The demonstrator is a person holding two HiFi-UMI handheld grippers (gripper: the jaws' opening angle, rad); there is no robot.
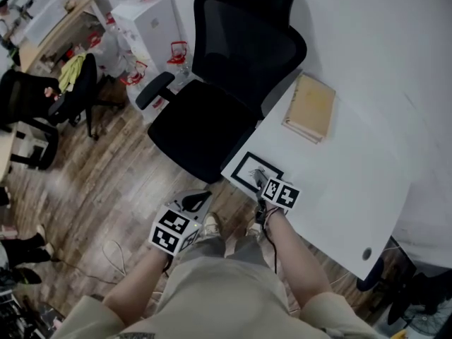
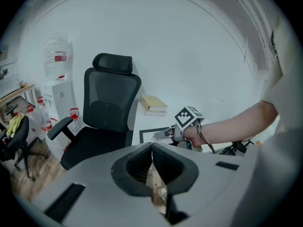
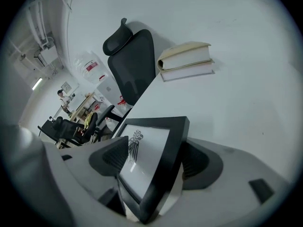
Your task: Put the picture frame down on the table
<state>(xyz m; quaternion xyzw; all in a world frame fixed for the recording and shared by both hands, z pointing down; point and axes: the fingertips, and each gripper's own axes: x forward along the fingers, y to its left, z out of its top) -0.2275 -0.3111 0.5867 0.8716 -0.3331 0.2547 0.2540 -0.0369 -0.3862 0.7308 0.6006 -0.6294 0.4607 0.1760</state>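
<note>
- While the left claw (image 2: 152,162) hangs clear of the counter, above the wooden floor (image 1: 106,189), its jaws are pressed together with nothing between them. Only a thin slit of floor shows in the gap.
- From the head view it sits just in front of the person's legs, near the seat of a black office chair (image 1: 212,129).
- The right claw (image 3: 151,162) is clamped on the picture frame (image 3: 147,155), one pad on the glass face and the other on the back, at a near corner.
- The picture frame has a black border and a white sheet with a small dark bird-like figure. It sits tilted across the jaws in the right gripper view.
- Seen from the head view, the picture frame (image 1: 248,169) is at the corner of the white counter (image 1: 353,175) nearest the chair. The right claw (image 1: 258,179) reaches in over the counter's edge.
- I cannot tell whether the frame's underside already touches the counter.
- A tan book (image 1: 309,106) lies flat farther along the same edge, well apart from the frame.
- In the left gripper view, the right claw's marker cube (image 2: 189,117) and the person's bare forearm (image 2: 227,126) stretch over the counter toward the frame.
</note>
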